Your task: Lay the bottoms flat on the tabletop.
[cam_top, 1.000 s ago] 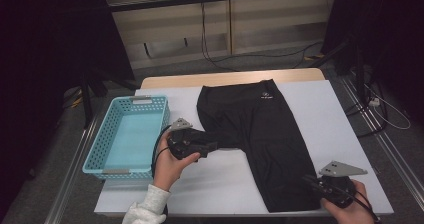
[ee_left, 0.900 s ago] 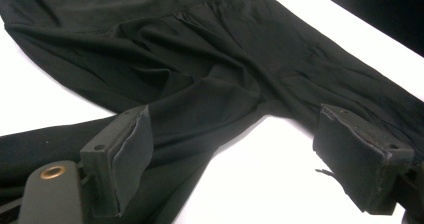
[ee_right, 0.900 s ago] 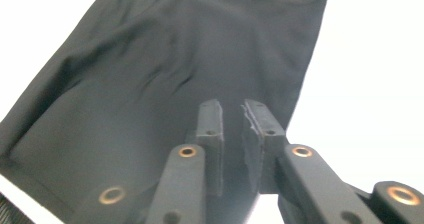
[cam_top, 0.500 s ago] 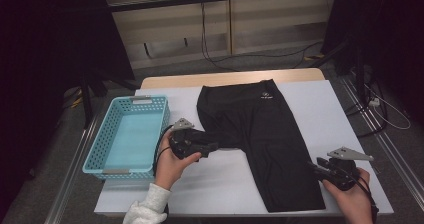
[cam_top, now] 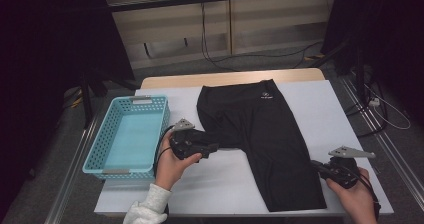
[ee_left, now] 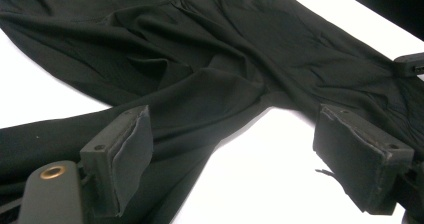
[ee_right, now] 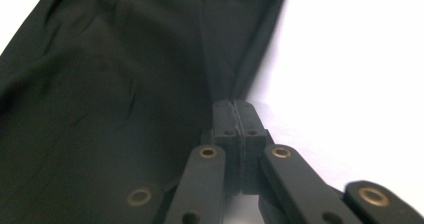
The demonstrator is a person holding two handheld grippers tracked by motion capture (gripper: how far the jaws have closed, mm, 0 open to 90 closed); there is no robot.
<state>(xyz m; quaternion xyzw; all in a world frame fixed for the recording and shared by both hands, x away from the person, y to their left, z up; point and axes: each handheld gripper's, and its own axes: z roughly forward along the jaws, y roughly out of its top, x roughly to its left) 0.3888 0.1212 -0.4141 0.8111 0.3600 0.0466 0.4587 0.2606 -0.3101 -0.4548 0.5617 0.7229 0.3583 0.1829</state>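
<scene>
Across the middle of the white tabletop [cam_top: 310,109] lie black shorts [cam_top: 260,134], waistband toward the far edge, one leg running down toward the near edge and the other folded off toward the left side. At the near right corner, the right tongs [cam_top: 320,167] sit at the outer hem edge of the long leg. In the right gripper view those right tongs [ee_right: 235,115] have their jaws pressed flat together with the edge of the shorts [ee_right: 125,84] pinched between the pads, the fabric pulled into a small ridge running away from the tips; the jaws have just been closing on that hem. Nearer the left side, the left tongs [cam_top: 212,146] rest on the tabletop beside the short leg, pointing toward the crotch. In the left gripper view the left tongs [ee_left: 235,149] stand wide, one pad over the dark cloth of the shorts [ee_left: 210,59] and the other over bare white surface, neither pressing on anything. Along the left edge stands a light blue basket [cam_top: 100,149], well apart from the shorts.
</scene>
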